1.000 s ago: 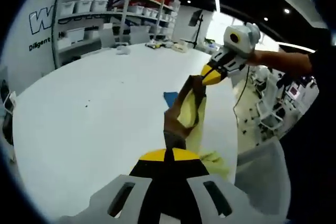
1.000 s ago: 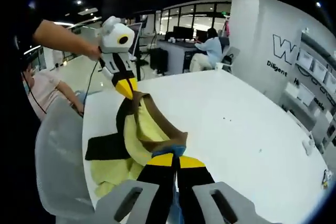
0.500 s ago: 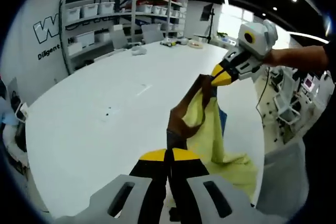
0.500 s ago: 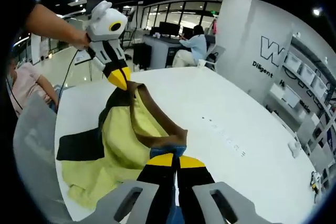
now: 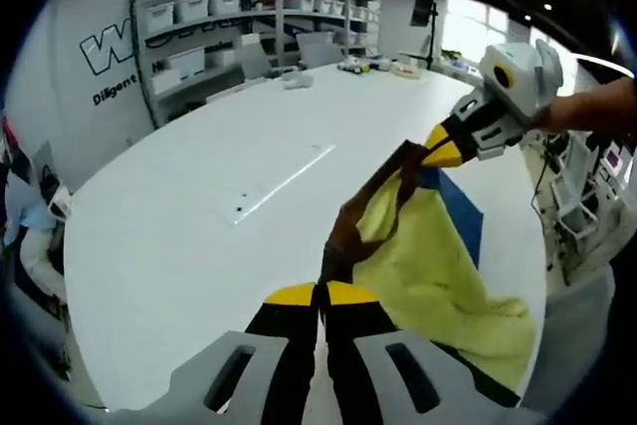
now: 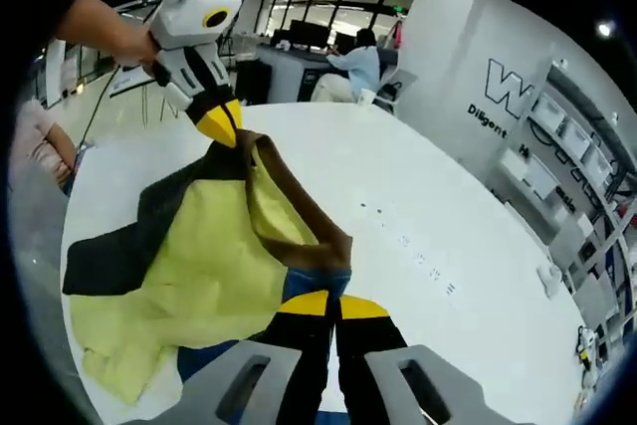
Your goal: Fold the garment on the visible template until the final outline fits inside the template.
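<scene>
Both tongs, left (image 5: 320, 296) and right (image 6: 324, 308), clamped on yellow garment (image 6: 204, 266) brown edge, lifted over white worktop (image 5: 199, 196); blue template (image 5: 463, 211) beneath; folding barely begun, judging by spread.

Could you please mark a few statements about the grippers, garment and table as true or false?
1. Both grippers are shut on the garment. True: the left gripper and right gripper each pinch its brown edge.
2. The garment lies folded flat. False: it hangs lifted between the grippers.
3. The garment is mostly red. False: it is yellow with dark parts.
4. The table is white. True.
5. A blue template shows behind the garment. True.
</scene>
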A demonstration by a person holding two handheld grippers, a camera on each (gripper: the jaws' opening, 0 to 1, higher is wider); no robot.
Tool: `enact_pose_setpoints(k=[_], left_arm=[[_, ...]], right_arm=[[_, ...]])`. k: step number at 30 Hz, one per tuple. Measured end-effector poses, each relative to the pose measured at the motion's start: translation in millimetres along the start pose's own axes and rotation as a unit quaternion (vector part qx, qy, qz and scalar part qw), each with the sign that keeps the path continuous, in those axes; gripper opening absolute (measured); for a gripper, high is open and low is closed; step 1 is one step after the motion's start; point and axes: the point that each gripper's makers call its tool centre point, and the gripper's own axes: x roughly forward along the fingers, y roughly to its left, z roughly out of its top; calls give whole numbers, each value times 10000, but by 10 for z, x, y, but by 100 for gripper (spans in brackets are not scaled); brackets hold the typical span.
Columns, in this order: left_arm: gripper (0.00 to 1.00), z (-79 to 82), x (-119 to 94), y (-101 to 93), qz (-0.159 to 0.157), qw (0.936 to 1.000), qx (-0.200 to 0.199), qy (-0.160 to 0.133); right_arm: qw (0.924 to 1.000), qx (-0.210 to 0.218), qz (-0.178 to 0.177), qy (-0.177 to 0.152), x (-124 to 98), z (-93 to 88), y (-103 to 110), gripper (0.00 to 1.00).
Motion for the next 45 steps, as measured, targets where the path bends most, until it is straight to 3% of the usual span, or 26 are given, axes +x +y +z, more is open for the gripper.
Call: enact_pose_setpoints(k=[12, 19, 25, 27, 28, 33, 36, 45], left_arm=[[0, -143, 489, 346, 336, 9990, -41, 294], [0, -204, 671, 477, 365, 9985, 19, 416], [1, -351, 827, 582, 509, 9967, -15, 630], [1, -348, 831, 621, 648, 9963, 15, 565], [3, -320, 830, 648, 733, 9961, 178, 447], [25, -322, 783, 674, 772, 9958, 297, 393], [23, -347, 726, 688, 782, 9958, 250, 396], [30, -383, 544, 605, 764, 9960, 291, 355]], right_arm=[[9992, 4, -101, 378, 519, -192, -185, 0], [9982, -42, -123, 584, 740, -338, -247, 0], [9978, -3, -265, 610, 858, -401, -308, 0], [9982, 83, -260, 533, 859, -381, -304, 1], [9984, 213, -301, 436, 852, -358, -320, 7], [9991, 128, -185, 362, 779, -377, -275, 10], [9993, 61, -120, 359, 740, -398, -242, 12], [9990, 267, -89, 345, 596, -458, -184, 25]])
